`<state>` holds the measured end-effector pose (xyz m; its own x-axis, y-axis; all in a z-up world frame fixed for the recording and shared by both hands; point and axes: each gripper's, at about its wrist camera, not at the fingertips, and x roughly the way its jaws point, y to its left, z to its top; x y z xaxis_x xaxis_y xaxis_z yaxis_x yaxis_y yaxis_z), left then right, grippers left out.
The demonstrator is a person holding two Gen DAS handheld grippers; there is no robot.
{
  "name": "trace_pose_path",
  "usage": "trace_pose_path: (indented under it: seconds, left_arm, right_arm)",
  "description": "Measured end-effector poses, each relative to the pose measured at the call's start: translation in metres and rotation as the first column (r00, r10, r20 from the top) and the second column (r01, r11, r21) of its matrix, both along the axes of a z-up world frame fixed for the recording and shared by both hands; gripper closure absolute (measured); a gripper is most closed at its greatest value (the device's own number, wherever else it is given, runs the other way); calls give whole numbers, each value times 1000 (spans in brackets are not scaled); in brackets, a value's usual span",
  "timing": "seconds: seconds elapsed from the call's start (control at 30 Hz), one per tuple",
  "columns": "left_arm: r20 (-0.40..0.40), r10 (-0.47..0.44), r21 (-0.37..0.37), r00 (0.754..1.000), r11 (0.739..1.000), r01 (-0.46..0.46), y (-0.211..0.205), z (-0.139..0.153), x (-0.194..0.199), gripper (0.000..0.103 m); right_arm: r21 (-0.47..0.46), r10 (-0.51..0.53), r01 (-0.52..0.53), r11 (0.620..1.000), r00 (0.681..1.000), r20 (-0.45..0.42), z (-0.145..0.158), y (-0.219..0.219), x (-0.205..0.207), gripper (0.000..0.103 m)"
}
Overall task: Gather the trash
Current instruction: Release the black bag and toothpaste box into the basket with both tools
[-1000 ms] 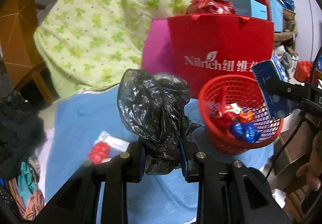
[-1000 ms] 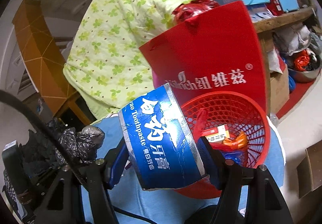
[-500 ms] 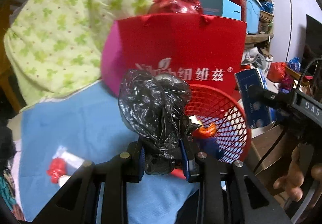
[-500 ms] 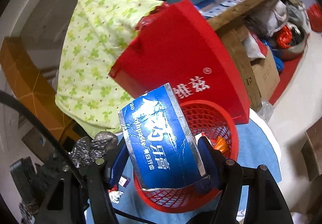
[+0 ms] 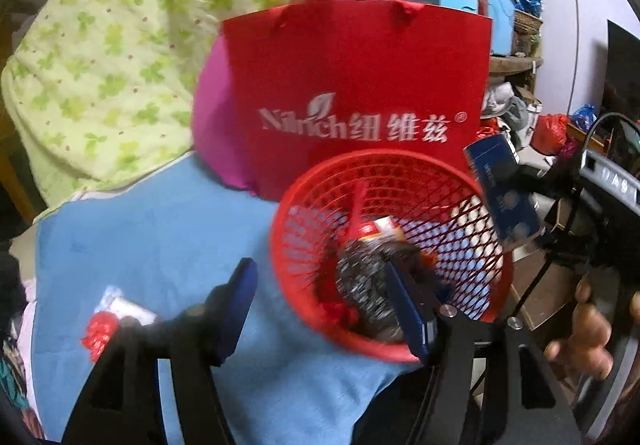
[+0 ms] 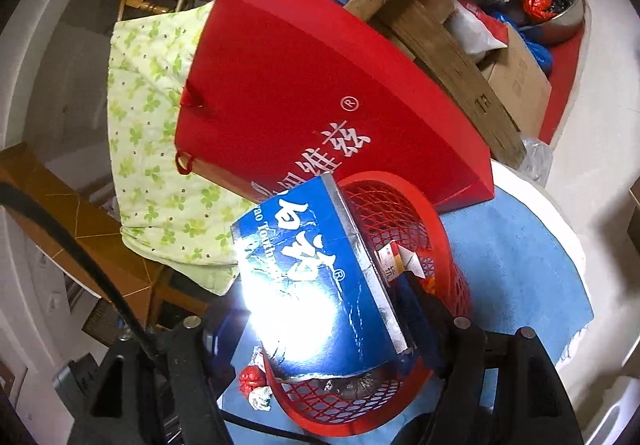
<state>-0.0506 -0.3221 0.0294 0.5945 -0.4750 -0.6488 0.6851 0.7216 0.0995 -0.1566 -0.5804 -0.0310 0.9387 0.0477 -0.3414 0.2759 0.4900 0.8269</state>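
Left wrist view: the left gripper [image 5: 320, 309] is seen with its fingers spread wide, having just been opening, and nothing is held between them; the crumpled black plastic bag [image 5: 368, 281] lies blurred inside the red basket [image 5: 304, 205], which stands on the blue-covered bench [image 5: 160, 229] in front of a red paper bag [image 5: 360, 85]. A red wrapper [image 5: 98, 329] is left on the cloth at the lower left. To the right, the blue toothpaste box [image 5: 500, 189] is seen at the basket's rim. Right wrist view: the right gripper [image 6: 320, 329] is seen with the box [image 6: 316, 277] between its fingers, which have just been opening; whether the box is gripped cannot be told. The box is large, glossy and glaring, tilted over the near side of the basket [image 6: 440, 245]. Being wide against the basket's mouth, it could catch on the rim and tip out, or push the light basket over.
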Motion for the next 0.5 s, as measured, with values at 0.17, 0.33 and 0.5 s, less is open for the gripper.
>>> trace_pose_path:
  seconds: [0.17,0.33,0.5]
  left_arm:
    - [-11,67,8,998,998,-67,41,-8,2,36]
    - [-27,139,24,990,990,-139,88,-23,0,35]
    - [-22,236,34,972,971,-235,151,-41,-6,34]
  right_arm:
    - [-69,15,-11,998,999,51,18,13,2,20]
    - [-151,27,-16,988,997,72,38,31,11,17]
    - [-206,67,-49,977,995,78,52,55,19,17]
